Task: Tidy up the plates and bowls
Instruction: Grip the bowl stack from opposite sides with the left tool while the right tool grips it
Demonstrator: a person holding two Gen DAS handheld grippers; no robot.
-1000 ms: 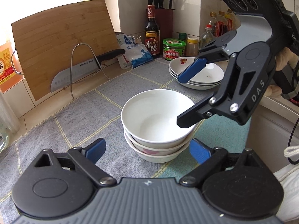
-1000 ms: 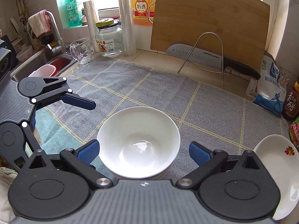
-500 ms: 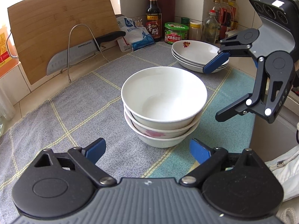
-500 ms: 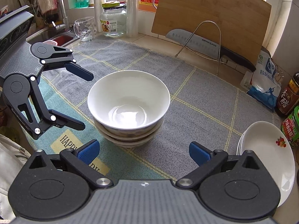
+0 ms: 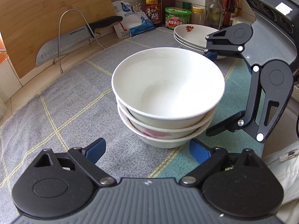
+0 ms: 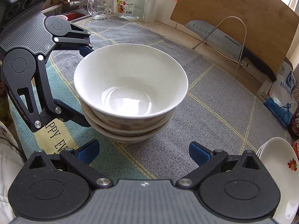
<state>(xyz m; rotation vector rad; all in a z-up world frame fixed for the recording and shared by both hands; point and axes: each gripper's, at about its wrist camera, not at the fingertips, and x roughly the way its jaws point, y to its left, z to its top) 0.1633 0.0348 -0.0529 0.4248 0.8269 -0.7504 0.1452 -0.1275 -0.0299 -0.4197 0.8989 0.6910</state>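
Now both open grippers flank the stack of 3 bowls (image 5: pixel 168 100).

I am working in a home kitchen. In my right view a sink (image 6: pixel 63 12) with a tap is showing at the upper left, with a glass mug (image 6: pixel 98 7) and a jar (image 6: pixel 132 3) standing beside it. A bamboo cutting board (image 6: pixel 243 22) is leaning against the wall at upper right, a kitchen knife (image 6: pixel 224 37) resting on a wire stand before it. In my left view, sauce bottles (image 5: pixel 152 5) and condiment jars (image 5: pixel 177 17) are crowding the tiled corner at top centre, and a grey cloth (image 5: pixel 65 97) is covering the worktop.
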